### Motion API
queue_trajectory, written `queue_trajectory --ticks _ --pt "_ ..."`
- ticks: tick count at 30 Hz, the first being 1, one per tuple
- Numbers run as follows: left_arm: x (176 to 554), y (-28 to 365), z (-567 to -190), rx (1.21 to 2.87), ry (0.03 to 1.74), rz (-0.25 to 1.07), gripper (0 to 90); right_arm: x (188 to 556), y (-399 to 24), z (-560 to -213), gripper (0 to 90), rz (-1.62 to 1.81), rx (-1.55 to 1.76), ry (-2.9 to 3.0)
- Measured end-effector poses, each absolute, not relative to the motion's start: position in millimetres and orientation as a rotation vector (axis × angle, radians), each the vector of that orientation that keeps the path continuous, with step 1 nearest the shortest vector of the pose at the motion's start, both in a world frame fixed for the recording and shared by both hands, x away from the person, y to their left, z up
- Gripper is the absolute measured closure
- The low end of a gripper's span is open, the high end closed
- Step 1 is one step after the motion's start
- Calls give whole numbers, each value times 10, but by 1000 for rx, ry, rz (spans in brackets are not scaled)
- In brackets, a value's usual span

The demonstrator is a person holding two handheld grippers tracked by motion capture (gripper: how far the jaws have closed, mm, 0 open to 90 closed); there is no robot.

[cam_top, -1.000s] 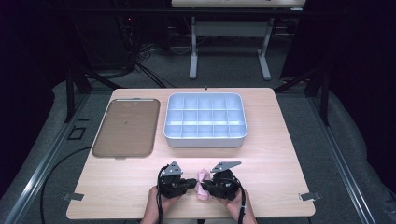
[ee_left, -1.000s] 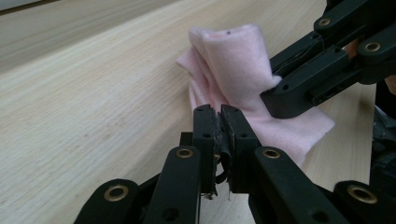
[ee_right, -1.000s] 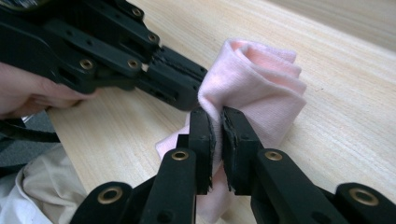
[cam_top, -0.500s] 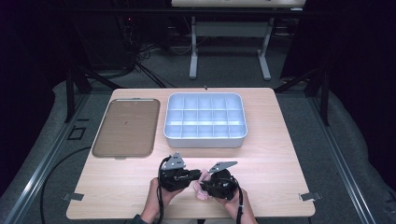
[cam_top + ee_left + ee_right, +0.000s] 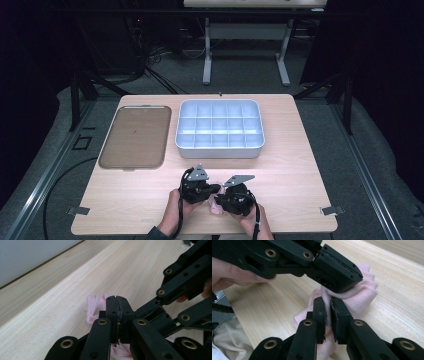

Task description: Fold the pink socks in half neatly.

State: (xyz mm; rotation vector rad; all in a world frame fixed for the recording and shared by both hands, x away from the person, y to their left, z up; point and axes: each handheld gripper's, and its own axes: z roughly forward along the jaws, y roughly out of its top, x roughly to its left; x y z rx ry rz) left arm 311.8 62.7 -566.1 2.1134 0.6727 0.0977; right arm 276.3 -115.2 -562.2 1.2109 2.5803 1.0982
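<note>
A small pink cloth (image 5: 215,206) is bunched up between both grippers near the table's front edge. My left gripper (image 5: 216,189) reaches in from the left. Its jaws (image 5: 116,298) are pressed flat together on a fold of the cloth (image 5: 93,307) and have just closed a little tighter. My right gripper (image 5: 219,201) comes from the right, and its jaws (image 5: 327,301) pinch the cloth (image 5: 362,295) lower down. In the right gripper view the left gripper (image 5: 352,277) lies across the top of the cloth. A hand holds each gripper.
A pale blue tray (image 5: 220,148) divided into several compartments sits at the table's middle back. A flat brown tray (image 5: 135,137) lies to its left. The wooden table (image 5: 300,185) ends just behind the hands.
The left gripper has moved to the right and a little up, closing in on the right gripper. The pink cloth between them is now more bunched and less exposed. The right gripper has stayed put.
</note>
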Motion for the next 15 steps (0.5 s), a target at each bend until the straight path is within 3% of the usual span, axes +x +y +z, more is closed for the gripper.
queue_trajectory --ticks 15 --pt "3092 661 -5699 2086 699 101 895 2707 -1473 -5452 593 1201 1338 2614"
